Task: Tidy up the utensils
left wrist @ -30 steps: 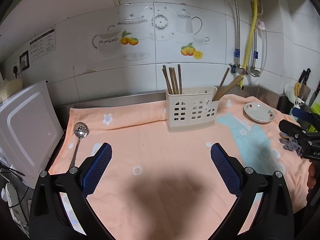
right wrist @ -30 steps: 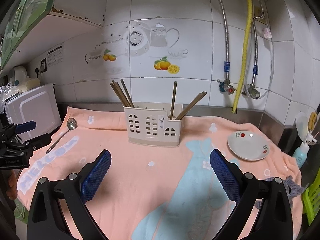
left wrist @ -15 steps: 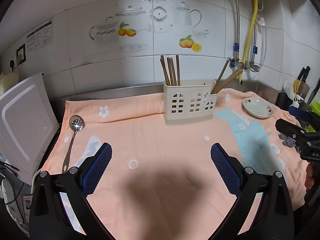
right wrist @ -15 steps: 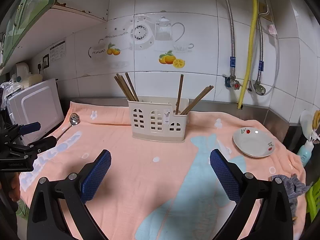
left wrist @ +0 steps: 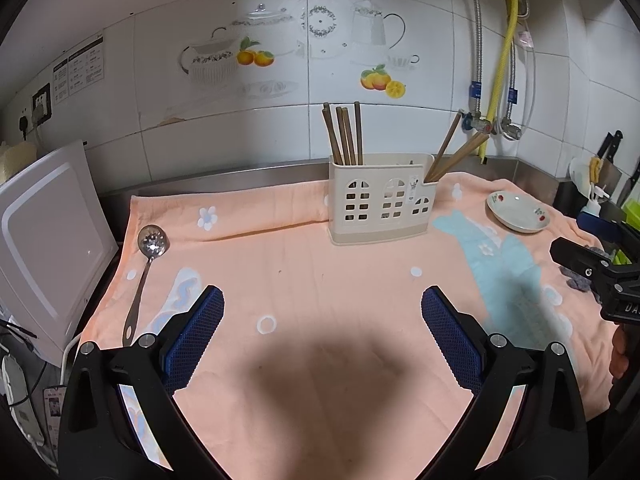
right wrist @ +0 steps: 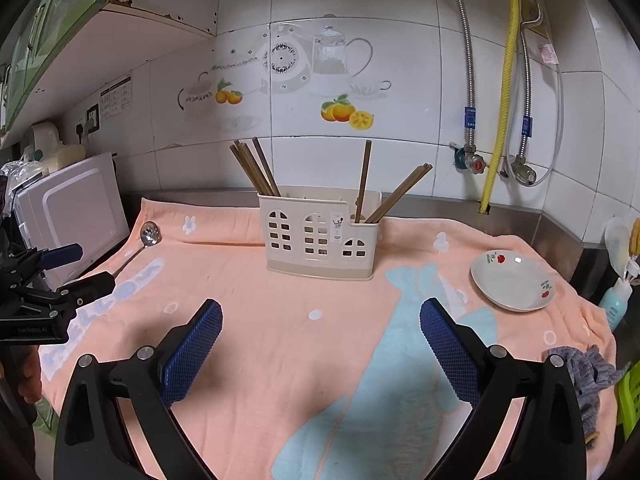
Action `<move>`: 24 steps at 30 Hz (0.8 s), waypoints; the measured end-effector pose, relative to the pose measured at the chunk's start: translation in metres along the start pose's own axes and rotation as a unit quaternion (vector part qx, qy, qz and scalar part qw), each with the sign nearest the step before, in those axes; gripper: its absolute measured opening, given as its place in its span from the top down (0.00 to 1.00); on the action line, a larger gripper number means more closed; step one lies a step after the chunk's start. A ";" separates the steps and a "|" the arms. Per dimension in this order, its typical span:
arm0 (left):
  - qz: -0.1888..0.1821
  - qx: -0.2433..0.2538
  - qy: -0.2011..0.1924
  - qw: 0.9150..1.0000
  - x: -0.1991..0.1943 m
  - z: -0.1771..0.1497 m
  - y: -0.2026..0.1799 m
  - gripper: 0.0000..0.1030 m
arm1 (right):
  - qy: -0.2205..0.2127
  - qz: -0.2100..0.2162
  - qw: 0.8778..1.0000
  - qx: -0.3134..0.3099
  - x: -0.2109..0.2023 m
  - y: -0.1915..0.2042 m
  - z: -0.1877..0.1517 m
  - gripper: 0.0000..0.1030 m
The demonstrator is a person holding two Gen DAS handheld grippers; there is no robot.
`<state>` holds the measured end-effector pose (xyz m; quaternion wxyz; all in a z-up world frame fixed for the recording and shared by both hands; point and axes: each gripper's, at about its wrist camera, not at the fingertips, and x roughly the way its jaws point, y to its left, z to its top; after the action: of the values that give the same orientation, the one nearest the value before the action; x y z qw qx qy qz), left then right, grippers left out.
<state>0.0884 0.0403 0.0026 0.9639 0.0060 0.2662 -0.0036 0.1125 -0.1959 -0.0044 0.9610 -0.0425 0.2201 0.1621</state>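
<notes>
From the left wrist camera I see my left gripper (left wrist: pixel 322 312) spread wide above the peach towel (left wrist: pixel 320 280), with nothing between its two blue pads. One cream utensil holder (left wrist: pixel 380 208) stands upright at the back of the towel, near the wall. I count four brown chopsticks (left wrist: pixel 344 134) bunched upright in its left compartment and what looks like three more (left wrist: pixel 452 152) leaning out to the right from its right end. One slotted metal spoon (left wrist: pixel 146 264) lies flat along the towel's left edge, bowl toward the wall, well apart from the holder. One small white dish (left wrist: pixel 518 212) sits at the far right. The right gripper (left wrist: pixel 592 256) enters from the right edge.

From the right wrist camera my right gripper (right wrist: pixel 320 332) is likewise spread, empty, over the towel (right wrist: pixel 280 340). The holder (right wrist: pixel 320 236) is straight ahead; here the left bunch (right wrist: pixel 252 168) fans leftward, one stick (right wrist: pixel 364 176) stands upright, and the rest (right wrist: pixel 404 194) lean right. The spoon (right wrist: pixel 148 236) lies far left, just beside the white appliance (right wrist: pixel 76 208). The dish (right wrist: pixel 512 280) rests to the right, and one grey rag (right wrist: pixel 588 372) lies crumpled at the towel's right edge. The left gripper (right wrist: pixel 56 272) shows at the left, fingers apart.
</notes>
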 end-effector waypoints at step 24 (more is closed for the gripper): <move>-0.006 0.005 0.007 1.000 0.006 -0.004 -0.007 0.05 | 0.007 0.006 1.000 -0.004 0.005 0.004 -0.002 0.07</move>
<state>0.0918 0.0337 -0.0040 0.9620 0.0092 0.2726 -0.0110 0.1145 -0.1909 -0.0081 0.9583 -0.0461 0.2263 0.1680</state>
